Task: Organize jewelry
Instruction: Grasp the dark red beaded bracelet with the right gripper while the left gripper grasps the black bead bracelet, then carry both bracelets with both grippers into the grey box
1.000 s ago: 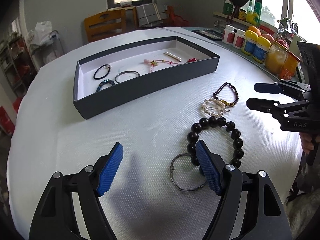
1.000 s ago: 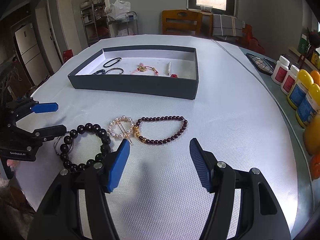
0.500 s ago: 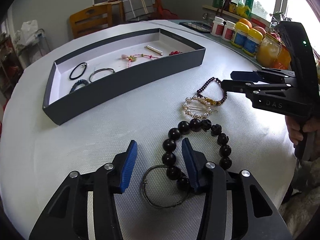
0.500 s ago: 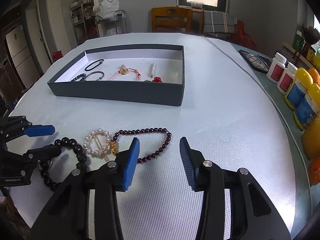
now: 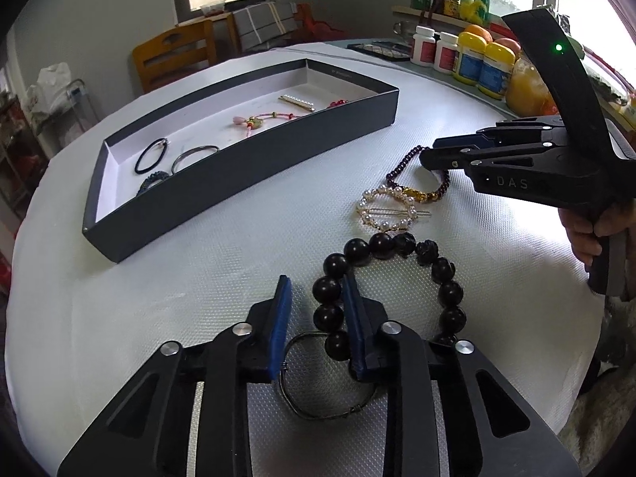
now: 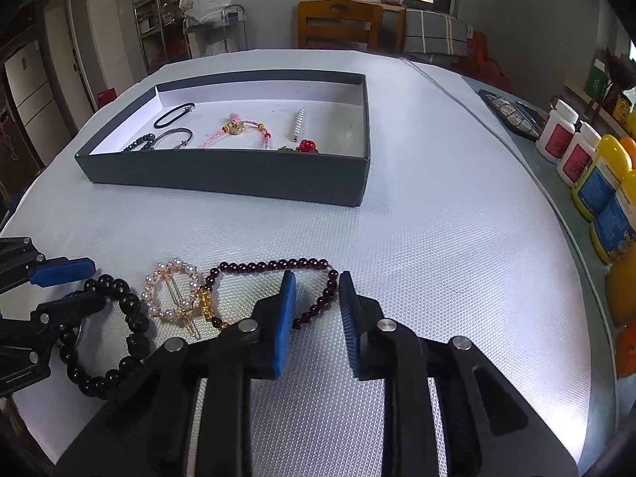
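A black bead bracelet (image 5: 397,246) lies on the white table beside a thin metal bangle (image 5: 318,413), a pearl hair clip (image 5: 387,208) and a dark red bead bracelet (image 6: 274,266). My left gripper (image 5: 316,290) is partly closed, its blue pads astride the black bracelet's left beads. My right gripper (image 6: 316,290) is partly closed, pads astride the red bracelet's right end. A dark tray (image 5: 238,167) at the back holds several jewelry pieces.
Bottles and jars (image 6: 596,183) line the table's right edge. A dark flat case (image 6: 512,115) lies at the back right. A wooden chair (image 6: 338,24) stands beyond the table.
Both grippers have narrowed and come down over the bracelets: the left onto the black beads, the right onto the dark red beads.
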The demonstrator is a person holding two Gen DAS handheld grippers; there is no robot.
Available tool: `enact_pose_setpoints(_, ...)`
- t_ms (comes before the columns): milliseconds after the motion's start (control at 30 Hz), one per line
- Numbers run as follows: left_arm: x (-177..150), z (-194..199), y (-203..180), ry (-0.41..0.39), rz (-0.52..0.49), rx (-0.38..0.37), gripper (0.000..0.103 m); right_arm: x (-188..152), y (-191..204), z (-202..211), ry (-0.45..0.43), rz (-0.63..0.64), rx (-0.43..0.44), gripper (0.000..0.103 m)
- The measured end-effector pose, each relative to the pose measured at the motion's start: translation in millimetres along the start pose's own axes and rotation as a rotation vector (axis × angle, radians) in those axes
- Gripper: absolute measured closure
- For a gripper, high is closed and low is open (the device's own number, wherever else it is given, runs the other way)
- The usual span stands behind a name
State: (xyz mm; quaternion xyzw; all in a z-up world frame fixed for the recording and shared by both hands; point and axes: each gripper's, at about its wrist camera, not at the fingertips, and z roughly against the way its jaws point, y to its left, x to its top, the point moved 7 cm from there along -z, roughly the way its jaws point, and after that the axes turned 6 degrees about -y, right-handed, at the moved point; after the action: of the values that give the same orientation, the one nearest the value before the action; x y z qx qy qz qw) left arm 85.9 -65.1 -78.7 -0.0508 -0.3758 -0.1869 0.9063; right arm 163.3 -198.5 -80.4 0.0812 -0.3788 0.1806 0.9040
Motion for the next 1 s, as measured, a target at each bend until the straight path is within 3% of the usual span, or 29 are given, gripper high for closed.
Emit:
enact_pose_setpoints(33,-0.2,0.2,-0.7,-0.001,-0.008,0.0,0.088,0.0,2.0,0.0,-0.001,0.005,0.007,0.091)
enact_pose_setpoints(100,-0.1,0.0,-1.3,-0.002,-0.013,-0.001,0.088,-0.3,4.2,0.3,-0.001,0.009,0.017,0.096)
enact_pose_setpoints(433,10.5,18.5,1.7,-0.055,0.004,-0.018,0.088,13.4,-1.7,21.8,-0.083,-0.007,0.002,0.097)
enact_pose_setpoints(633,38.0,47.9,12.7,-0.14,0.003,-0.008,0.088,42.8,-6.1,55.5,-0.183,0.03,-0.028,0.098)
enact_pose_setpoints(800,68.1,57.7,33.6,-0.185,-0.008,0.045,0.088,70.7,-11.2,65.2,-0.231,0.063,-0.06,0.098)
enact_pose_setpoints(1000,115.3,46.7,65.6,-0.218,-0.001,0.096,0.088,114.8,-13.9,49.9,-0.253,0.058,-0.041,0.098)
